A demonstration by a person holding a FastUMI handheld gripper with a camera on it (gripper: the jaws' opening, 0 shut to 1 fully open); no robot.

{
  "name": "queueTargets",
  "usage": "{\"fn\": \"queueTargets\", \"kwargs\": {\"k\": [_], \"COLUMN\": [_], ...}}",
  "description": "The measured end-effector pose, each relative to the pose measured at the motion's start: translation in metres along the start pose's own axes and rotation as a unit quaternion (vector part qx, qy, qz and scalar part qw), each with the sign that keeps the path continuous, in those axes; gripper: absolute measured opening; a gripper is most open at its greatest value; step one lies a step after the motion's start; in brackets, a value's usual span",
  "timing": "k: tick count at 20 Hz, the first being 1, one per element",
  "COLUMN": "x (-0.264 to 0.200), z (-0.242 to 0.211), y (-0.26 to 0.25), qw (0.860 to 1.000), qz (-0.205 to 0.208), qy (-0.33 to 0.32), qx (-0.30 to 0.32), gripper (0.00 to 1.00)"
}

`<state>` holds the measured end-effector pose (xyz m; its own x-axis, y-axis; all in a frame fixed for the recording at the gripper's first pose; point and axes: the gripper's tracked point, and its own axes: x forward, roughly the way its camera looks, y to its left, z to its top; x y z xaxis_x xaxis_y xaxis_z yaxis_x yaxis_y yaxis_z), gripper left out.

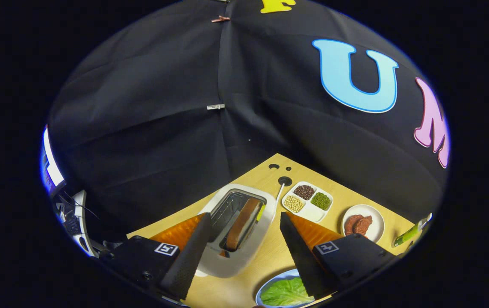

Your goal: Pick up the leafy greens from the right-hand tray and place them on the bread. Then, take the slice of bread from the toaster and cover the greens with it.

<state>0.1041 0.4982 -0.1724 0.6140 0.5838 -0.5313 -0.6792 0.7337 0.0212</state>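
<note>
While the gripper [240, 239] is held wide open and empty above the surface [270, 256], bread slice [241, 223] seated in toaster [236, 231] between the fingers, leafy greens [285, 292] on plate [266, 288] nearby.

No words, brand names or numbers can be read on anything here. The only signs are two small square black-and-white markers, one on each finger mount of the claw [244, 222], whose fingers stand wide apart; their pattern spells nothing.
</note>
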Motion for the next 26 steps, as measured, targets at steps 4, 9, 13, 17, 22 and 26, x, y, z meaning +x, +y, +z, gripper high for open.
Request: {"fn": "queueTargets", "kwargs": {"k": [4,9,13,17,22,26], "x": [0.029,0.045,0.051,0.050,0.032,0.005], "z": [-0.011,-0.019,-0.021,-0.026,0.000,0.040], "y": [-0.002,-0.004,-0.003,0.002,0.006,0.001], "qw": [1.000,0.999,0.998,0.996,0.998,1.000], "qz": [-0.013,-0.023,-0.030,-0.024,-0.012,-0.009], "qy": [0.024,0.045,0.058,0.081,0.055,0.010], "qx": [-0.004,-0.008,-0.009,0.012,0.012,0.015], "gripper": [0.98,0.92,0.56,0.18,0.12,0.12]}}
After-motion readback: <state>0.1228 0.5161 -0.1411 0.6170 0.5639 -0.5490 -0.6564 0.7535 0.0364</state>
